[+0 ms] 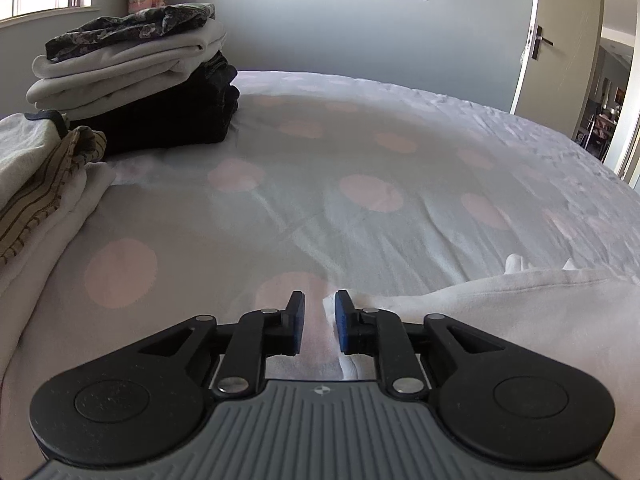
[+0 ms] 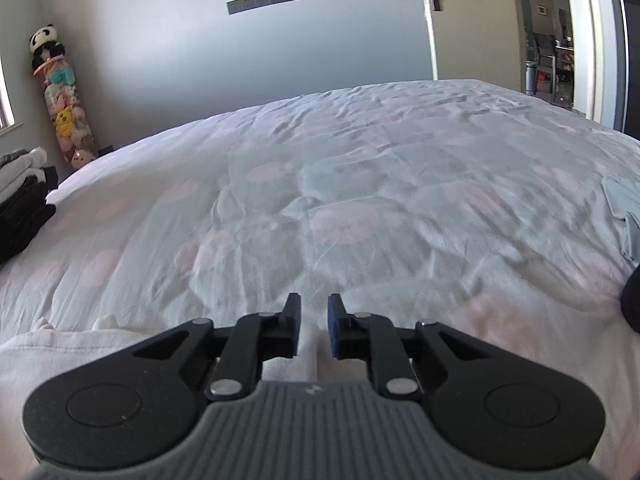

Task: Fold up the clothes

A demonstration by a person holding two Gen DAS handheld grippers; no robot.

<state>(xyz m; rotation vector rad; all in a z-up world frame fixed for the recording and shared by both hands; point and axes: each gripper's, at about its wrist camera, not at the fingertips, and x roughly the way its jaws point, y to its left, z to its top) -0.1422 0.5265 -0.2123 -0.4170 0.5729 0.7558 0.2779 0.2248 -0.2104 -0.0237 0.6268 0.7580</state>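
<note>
A white garment (image 1: 500, 312) lies on the bed at the lower right of the left wrist view. Its left edge runs up beside the right finger of my left gripper (image 1: 320, 304), which stands narrowly open just over that edge. In the right wrist view the same white garment (image 2: 80, 356) fills the lower left and reaches under my right gripper (image 2: 314, 306). That gripper is also narrowly open, with white cloth showing below the gap. Neither gripper's pads press on the cloth.
The bed cover (image 1: 360, 200) is pale with pink dots. A stack of folded clothes (image 1: 132, 80) stands at the back left, with a striped and white pile (image 1: 40, 192) nearer. A light blue garment (image 2: 624, 208) and a dark object (image 2: 632, 300) lie at the right edge. A column of plush toys (image 2: 64, 100) leans in the corner.
</note>
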